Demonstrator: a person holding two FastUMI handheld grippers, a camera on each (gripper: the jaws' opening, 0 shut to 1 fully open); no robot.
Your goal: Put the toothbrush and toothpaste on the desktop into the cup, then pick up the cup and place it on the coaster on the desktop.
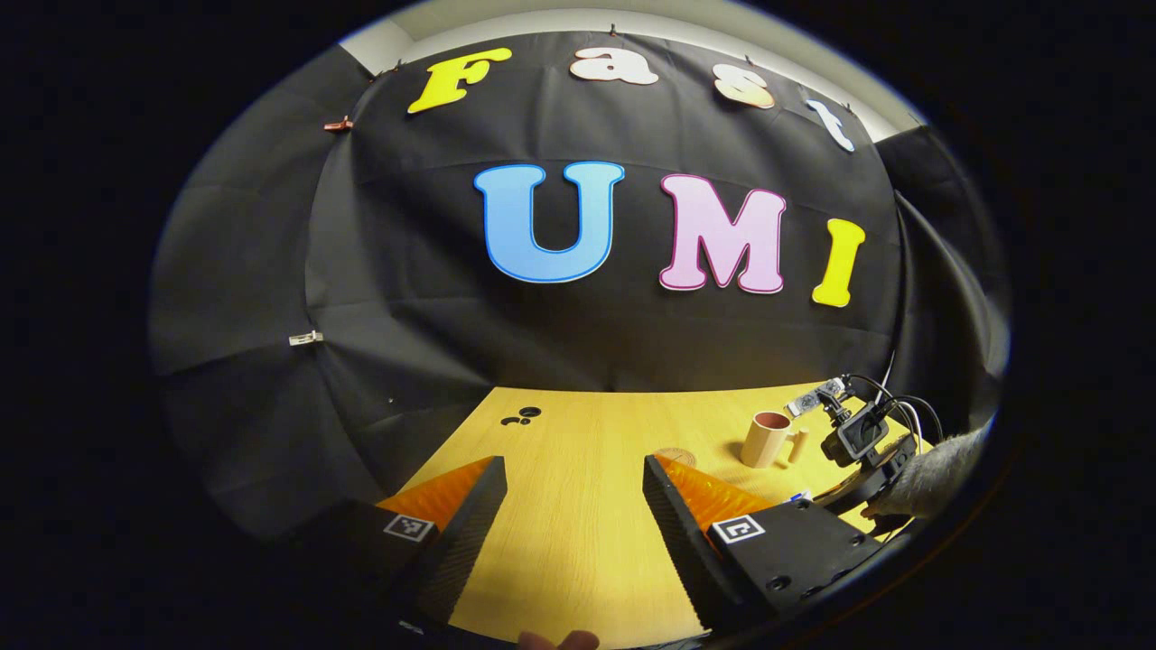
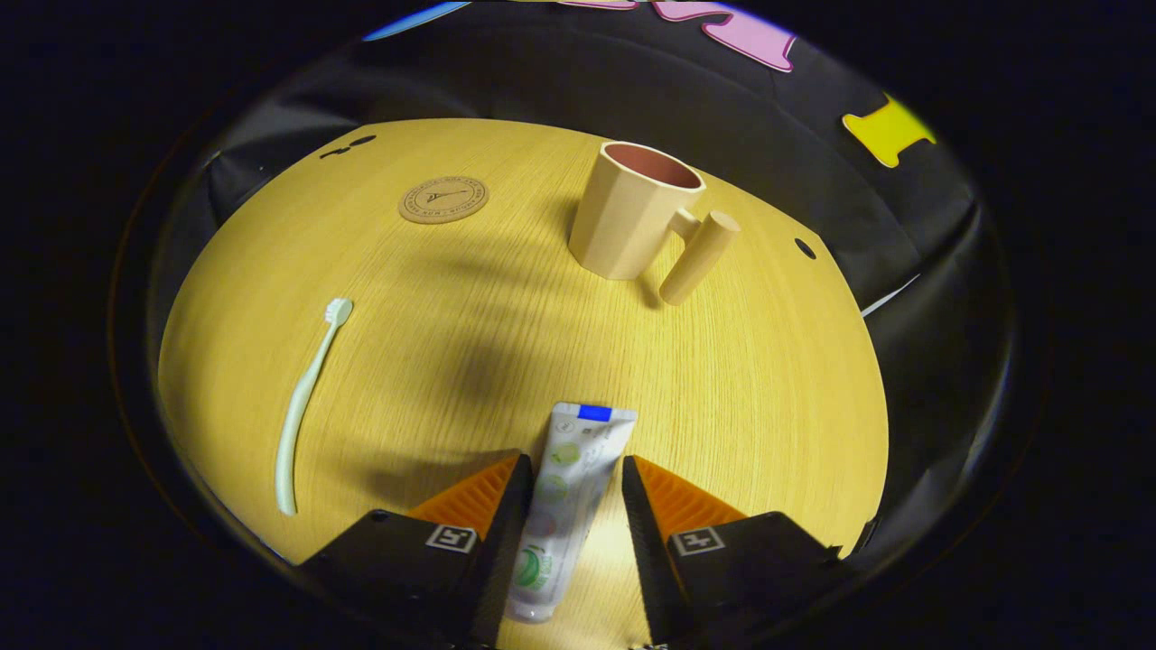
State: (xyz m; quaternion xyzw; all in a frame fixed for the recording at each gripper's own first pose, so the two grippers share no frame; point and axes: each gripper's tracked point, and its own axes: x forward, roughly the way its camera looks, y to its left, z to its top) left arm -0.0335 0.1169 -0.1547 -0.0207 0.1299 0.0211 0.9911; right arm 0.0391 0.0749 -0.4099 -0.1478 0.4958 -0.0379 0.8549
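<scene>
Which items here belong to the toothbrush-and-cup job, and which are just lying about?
Job items:
- toothpaste, lying between the right gripper fingers
- toothbrush, flat on the desktop
- cup, upright
- coaster, bare

Lying about:
- dark holes in the desktop
- clip on the wall cloth

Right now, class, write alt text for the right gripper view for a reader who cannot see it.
The right hand-held gripper straddles a toothpaste tube lying on a wooden desktop, jaws not yet closed. A toothbrush lies left; beyond stand a handled cup and a round coaster.
</scene>
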